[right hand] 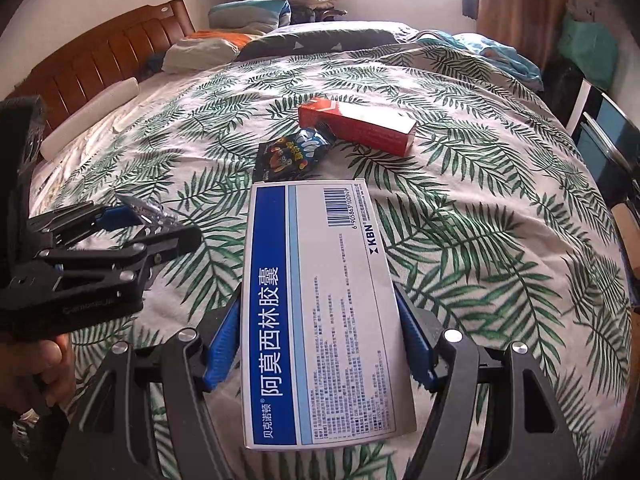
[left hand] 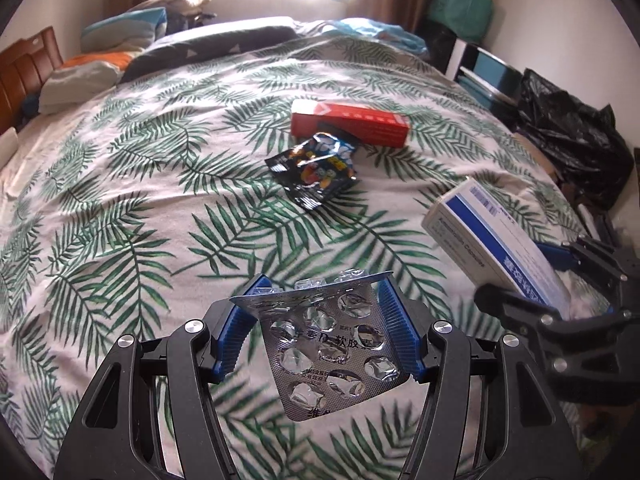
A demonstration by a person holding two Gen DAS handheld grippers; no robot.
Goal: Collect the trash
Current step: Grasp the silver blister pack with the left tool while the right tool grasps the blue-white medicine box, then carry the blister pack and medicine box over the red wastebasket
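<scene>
My left gripper (left hand: 323, 284) is shut on a silver blister pack (left hand: 328, 344) of emptied pill pockets, held above the leaf-print bedspread (left hand: 160, 200). My right gripper (right hand: 319, 320) is shut on a white and blue medicine box (right hand: 328, 264), its blue pads pressing both long sides. In the left wrist view that medicine box (left hand: 488, 232) hangs at the right in the right gripper (left hand: 532, 276). In the right wrist view the left gripper (right hand: 160, 224) with the blister pack (right hand: 148, 210) is at the left. A red carton (left hand: 352, 122) and a black snack wrapper (left hand: 316, 170) lie mid-bed.
A black plastic bag (left hand: 568, 140) sits beside the bed at the right. Pillows (right hand: 200, 52) and a wooden headboard (right hand: 100, 52) are at the far left. A person's hand (right hand: 44, 360) grips the left gripper's handle. The red carton (right hand: 360, 126) overlaps the snack wrapper (right hand: 288, 154).
</scene>
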